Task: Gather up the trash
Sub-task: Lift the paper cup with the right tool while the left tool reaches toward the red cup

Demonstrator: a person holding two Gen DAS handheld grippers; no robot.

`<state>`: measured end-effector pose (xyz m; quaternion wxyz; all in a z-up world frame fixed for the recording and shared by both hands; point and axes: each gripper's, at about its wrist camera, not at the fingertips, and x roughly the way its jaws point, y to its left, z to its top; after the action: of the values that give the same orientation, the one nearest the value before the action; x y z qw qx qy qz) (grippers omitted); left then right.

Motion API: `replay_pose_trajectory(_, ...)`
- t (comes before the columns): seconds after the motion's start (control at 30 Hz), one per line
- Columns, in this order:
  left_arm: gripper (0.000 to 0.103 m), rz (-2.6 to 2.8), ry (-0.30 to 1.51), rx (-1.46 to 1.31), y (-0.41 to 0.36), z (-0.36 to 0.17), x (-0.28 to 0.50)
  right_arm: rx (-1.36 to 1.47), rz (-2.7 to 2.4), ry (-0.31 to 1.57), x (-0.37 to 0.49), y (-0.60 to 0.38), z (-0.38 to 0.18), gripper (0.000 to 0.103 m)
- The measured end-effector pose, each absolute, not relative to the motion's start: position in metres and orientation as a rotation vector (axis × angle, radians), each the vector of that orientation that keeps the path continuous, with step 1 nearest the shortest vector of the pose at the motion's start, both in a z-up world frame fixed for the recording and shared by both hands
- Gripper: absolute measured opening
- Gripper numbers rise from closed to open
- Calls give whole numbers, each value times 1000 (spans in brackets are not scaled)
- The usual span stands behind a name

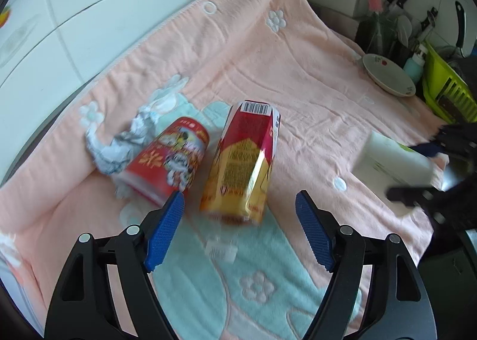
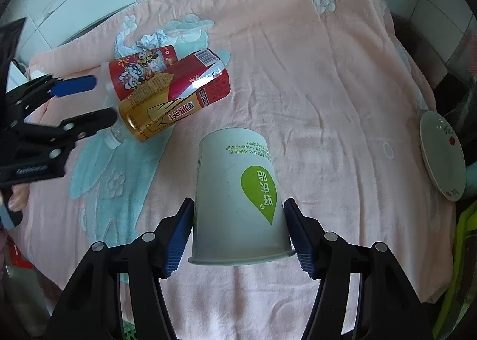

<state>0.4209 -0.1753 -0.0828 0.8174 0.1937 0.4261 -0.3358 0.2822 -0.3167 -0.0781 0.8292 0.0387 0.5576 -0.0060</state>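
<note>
A red and gold snack bag (image 1: 243,161) lies on the pink towel (image 1: 268,71), with a red plastic bottle (image 1: 170,164) to its left and crumpled white paper (image 1: 119,143) beyond that. My left gripper (image 1: 240,205) is open, its fingertips at the near ends of the bag and bottle. In the right wrist view, my right gripper (image 2: 238,232) is shut on a white paper cup (image 2: 238,196) with a green logo, held upside down above the towel (image 2: 328,86). The bag (image 2: 179,95), the bottle (image 2: 137,71) and the left gripper (image 2: 98,101) show at left.
A white plate (image 1: 387,74) leans at the towel's far right, beside a green basket (image 1: 444,86) and knives in a rack. A white tiled wall (image 1: 74,12) borders the towel on the left. The plate (image 2: 441,158) also shows at right in the right wrist view.
</note>
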Motion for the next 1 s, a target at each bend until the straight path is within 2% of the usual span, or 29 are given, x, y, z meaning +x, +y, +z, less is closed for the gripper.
replay_pose_trajectory(0.27,76,-707,956,464,-214,-111,451,107,-16,1138,236,-312,-67,60)
replay_pose_trajectory(0.6,76,-685,1021,468,-231,-138,472,154,-21,1149,203,-312,-80,60)
replay_pose_trajectory(0.63,75,-686,1022,474,-233,-141,472,159,-20,1150,200,-312,-81,60)
replay_pose_trajectory(0.67,69,-694,1023,474,-235,-143,471,161,-21,1151,198,-312,-81,60)
replay_pose_trajectory(1.0,66,-678,984,440,-222,-127,441,147,-3,1125,174,-302,-75,60)
